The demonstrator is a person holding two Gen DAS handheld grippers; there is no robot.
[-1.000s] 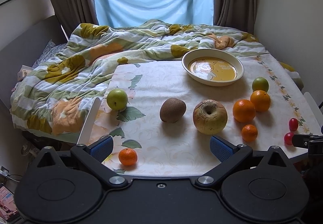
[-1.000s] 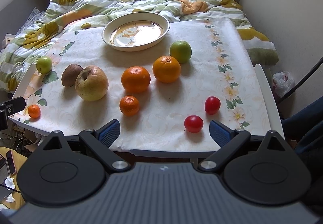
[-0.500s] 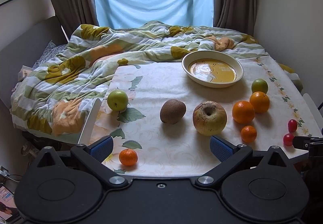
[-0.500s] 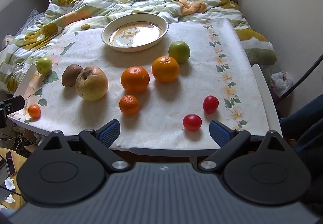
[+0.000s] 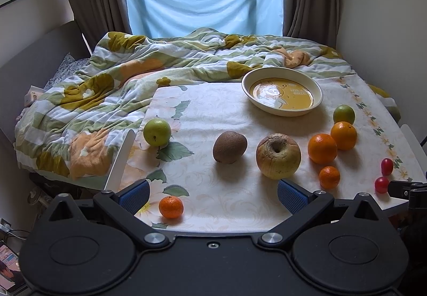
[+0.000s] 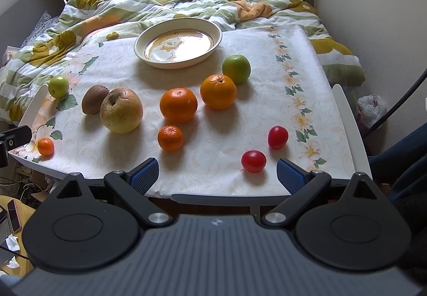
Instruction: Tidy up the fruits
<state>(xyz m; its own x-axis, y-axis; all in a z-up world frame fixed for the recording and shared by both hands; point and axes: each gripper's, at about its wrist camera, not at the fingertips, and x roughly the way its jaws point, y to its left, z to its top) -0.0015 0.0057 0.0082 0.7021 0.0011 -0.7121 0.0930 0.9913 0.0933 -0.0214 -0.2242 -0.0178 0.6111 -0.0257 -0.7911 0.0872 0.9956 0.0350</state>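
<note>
Fruits lie loose on a floral tabletop (image 5: 213, 114): a green apple (image 5: 157, 132), a kiwi (image 5: 229, 147), a big yellow apple (image 5: 278, 156), two oranges (image 5: 322, 148), (image 5: 343, 135), a lime-green fruit (image 5: 344, 114), two small mandarins (image 5: 171, 206), (image 5: 329, 177) and two red tomatoes (image 6: 253, 161), (image 6: 277, 137). An empty cream plate (image 5: 282, 94) sits at the back. My left gripper (image 5: 212, 196) is open and empty at the front edge. My right gripper (image 6: 217, 173) is open and empty, with the nearer tomato just ahead.
A rumpled floral quilt (image 5: 112, 88) covers the bed behind and left of the table. Walls stand close on the right (image 6: 387, 16). A plastic bag (image 6: 371, 109) lies on the floor to the right. White table rails (image 6: 344, 120) frame the sides.
Both views have shifted slightly; the fruits sit a little lower and closer in frame. No fruit has moved and both grippers stay open.
</note>
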